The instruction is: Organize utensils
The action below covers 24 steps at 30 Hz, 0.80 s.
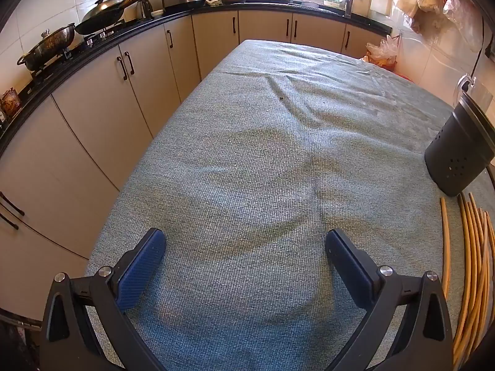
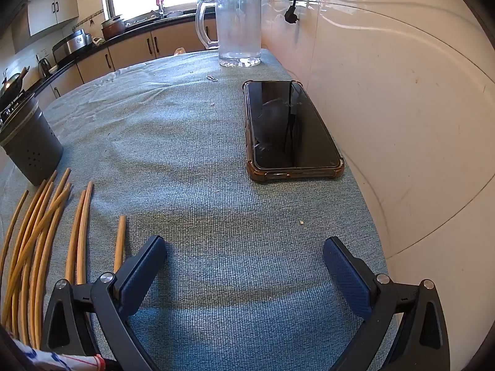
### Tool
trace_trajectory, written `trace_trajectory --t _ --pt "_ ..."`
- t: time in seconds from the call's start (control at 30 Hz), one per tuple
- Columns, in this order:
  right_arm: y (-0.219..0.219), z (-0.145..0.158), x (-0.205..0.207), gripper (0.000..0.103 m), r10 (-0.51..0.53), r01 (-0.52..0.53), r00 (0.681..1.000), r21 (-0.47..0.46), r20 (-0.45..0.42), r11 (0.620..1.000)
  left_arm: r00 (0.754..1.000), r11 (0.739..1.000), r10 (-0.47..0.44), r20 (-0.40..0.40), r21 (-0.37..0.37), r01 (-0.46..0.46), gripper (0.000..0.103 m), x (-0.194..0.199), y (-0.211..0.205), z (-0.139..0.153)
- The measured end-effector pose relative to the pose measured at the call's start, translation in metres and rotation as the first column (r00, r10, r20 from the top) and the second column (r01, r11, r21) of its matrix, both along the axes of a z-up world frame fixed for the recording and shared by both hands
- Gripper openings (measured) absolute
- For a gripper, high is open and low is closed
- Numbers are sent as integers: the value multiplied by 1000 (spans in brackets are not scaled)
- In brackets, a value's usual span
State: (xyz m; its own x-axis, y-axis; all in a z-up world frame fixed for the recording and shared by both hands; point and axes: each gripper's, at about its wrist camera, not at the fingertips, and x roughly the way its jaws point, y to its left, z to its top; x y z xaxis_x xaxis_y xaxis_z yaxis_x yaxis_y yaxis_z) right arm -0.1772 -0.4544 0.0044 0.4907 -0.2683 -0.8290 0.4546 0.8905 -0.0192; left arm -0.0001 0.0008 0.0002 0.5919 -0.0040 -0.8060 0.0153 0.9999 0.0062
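Observation:
Several wooden chopsticks (image 2: 43, 232) lie loose on the grey-green tablecloth at the left of the right wrist view; the same chopsticks (image 1: 473, 262) show at the right edge of the left wrist view. Behind them stands a dark perforated utensil holder (image 2: 29, 142), which is the utensil holder (image 1: 458, 151) at the right of the left wrist view. My left gripper (image 1: 246, 247) hovers open over bare cloth, left of the chopsticks. My right gripper (image 2: 244, 253) is open too, with nothing between its blue pads (image 2: 140, 278), just right of the nearest chopstick (image 2: 120, 241).
A phone in a clear case (image 2: 290, 130) lies by the white wall on the right. A clear plastic jug (image 2: 236, 27) stands at the table's far end. Kitchen cabinets (image 1: 102, 114) and a counter with woks (image 1: 102, 12) run along the left.

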Motion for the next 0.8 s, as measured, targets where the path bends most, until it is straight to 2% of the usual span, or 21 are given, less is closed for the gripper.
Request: trace_trajectory --t 0.37,0.5,0.6,0.8 --pt "3 3 3 103 -10 10 1000 0 -24 1000 1000 1000 6 -4 26 -6 103 -2 0 1" --pt "1 8 -8 95 -31 31 999 14 -32 999 1000 998 12 18 60 -13 103 -24 -7 15" --pt "3 25 -26 95 -57 57 998 5 15 998 998 999 10 66 35 -12 103 -49 -11 37" --pt "35 71 -69 95 -66 76 984 -52 166 996 984 999 7 180 -39 0 103 -99 -30 79"
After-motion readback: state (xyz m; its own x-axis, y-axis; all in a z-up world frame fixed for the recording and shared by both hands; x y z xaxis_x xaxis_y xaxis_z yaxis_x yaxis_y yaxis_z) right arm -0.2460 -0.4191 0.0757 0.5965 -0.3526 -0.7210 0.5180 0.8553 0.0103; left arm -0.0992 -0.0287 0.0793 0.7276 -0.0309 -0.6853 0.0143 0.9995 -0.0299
